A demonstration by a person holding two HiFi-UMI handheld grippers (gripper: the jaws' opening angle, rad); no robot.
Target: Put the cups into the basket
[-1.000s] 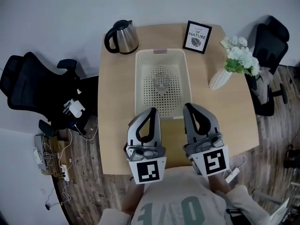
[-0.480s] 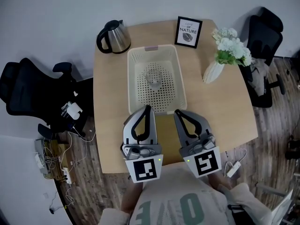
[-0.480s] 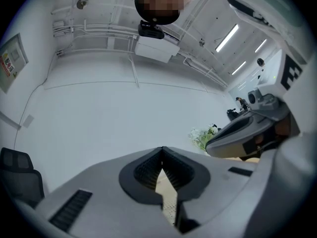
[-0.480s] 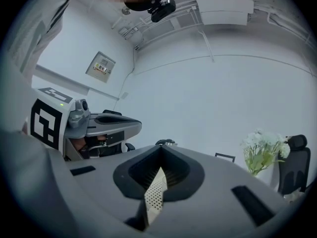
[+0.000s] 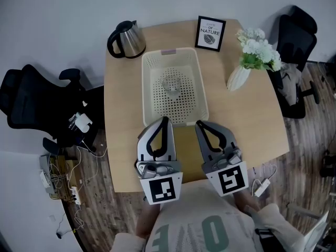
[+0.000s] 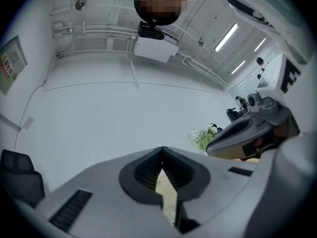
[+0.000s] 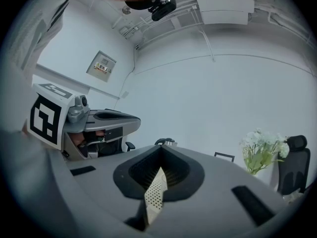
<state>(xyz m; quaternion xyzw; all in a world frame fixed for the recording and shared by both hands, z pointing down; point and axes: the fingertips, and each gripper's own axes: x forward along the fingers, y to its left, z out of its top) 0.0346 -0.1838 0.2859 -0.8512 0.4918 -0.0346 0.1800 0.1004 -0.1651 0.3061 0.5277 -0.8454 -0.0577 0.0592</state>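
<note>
A clear glass cup (image 5: 171, 85) stands upright inside the cream perforated basket (image 5: 146, 88) at the middle of the wooden table (image 5: 236, 119). My left gripper (image 5: 164, 121) and right gripper (image 5: 201, 125) hang side by side over the basket's near edge, tips pointing at it. Both are shut with nothing between the jaws. In the left gripper view the left gripper (image 6: 162, 152) has its tips touching. The right gripper (image 7: 159, 152) looks the same in the right gripper view, with a strip of the basket (image 7: 154, 195) showing through its jaws. I see no other cup.
A steel kettle (image 5: 126, 40) stands at the table's far left. A framed picture (image 5: 210, 34) and a white vase of flowers (image 5: 247, 62) stand at the far right. Black office chairs (image 5: 31, 104) (image 5: 294, 41) flank the table. Cables lie on the floor at left.
The head view has shifted a little, so the table sits slightly further left and up. Both grippers stay shut at the basket's near edge. The cup has not moved.
</note>
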